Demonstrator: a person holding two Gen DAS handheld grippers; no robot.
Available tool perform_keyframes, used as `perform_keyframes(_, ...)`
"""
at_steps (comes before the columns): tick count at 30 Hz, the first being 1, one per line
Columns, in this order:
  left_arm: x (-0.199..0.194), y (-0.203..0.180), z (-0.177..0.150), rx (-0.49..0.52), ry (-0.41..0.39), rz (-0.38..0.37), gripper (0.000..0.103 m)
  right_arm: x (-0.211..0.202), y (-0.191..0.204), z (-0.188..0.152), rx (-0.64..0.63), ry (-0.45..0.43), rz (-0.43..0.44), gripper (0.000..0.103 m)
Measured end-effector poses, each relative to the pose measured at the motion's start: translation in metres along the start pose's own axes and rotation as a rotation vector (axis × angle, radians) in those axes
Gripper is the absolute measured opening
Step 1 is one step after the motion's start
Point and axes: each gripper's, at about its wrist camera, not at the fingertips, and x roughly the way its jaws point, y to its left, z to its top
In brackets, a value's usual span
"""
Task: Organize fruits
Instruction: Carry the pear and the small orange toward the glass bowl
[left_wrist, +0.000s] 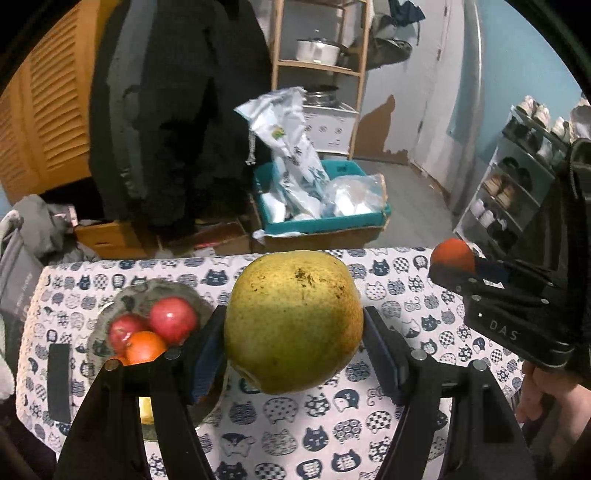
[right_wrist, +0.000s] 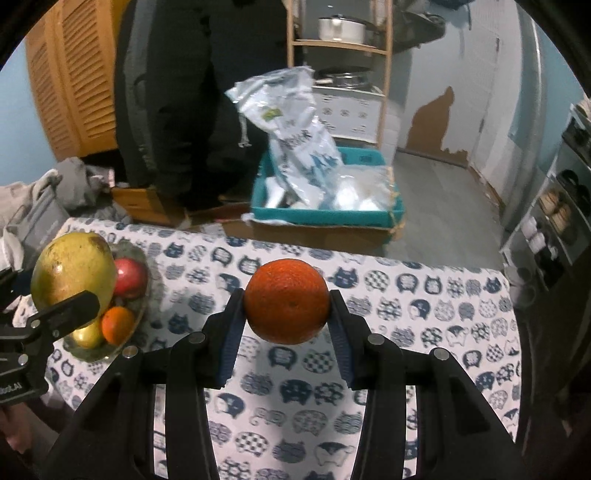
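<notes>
In the left wrist view, nearest to the camera, the left claw (left_wrist: 293, 332) holds the big yellow-green pear (left_wrist: 293, 319) between its two pads, above the counter (left_wrist: 369, 424) with the cat-pattern cloth. The fingers press the fruit on both sides, at 9 and 3 o'clock of it. At 9 o'clock from the pear, partly behind the left finger, stands the grey bowl (left_wrist: 162, 290) on the counter. Inside it are two red apples (left_wrist: 173, 319), a small orange fruit (left_wrist: 146, 347) in front of them, and something yellow lower down, mostly hidden. At 3 o'clock in this view, near the edge, is the right claw (left_wrist: 456, 266), closed on an orange (left_wrist: 452, 254); a hand (left_wrist: 546, 391) shows below it.

In the right wrist view, the right claw grips the orange at the centre, pads touching it at left and right, in the air over the counter. At 9 o'clock of this view the left claw with the pear is in front of the bowl and hides part of it; one red apple, the small orange fruit and a yellow fruit (right_wrist: 86, 336) are visible there. At 12 o'clock, beyond the counter, a teal box (right_wrist: 325, 214) with plastic bags stands on the floor.
</notes>
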Motion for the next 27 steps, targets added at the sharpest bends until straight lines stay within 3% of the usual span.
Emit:
perform_keyframes(19,-0.018,0.108,-0.025,-0.134,-0.011,0.124,0.073,0.034,0.108,0.025,-0.122,0.017,0.128,0.043)
perform_keyframes(27,-0.009,0.166,-0.043,-0.22,0.021,0.179,0.073,0.069,0.156,0.026,-0.153,0.074,0.181,0.043)
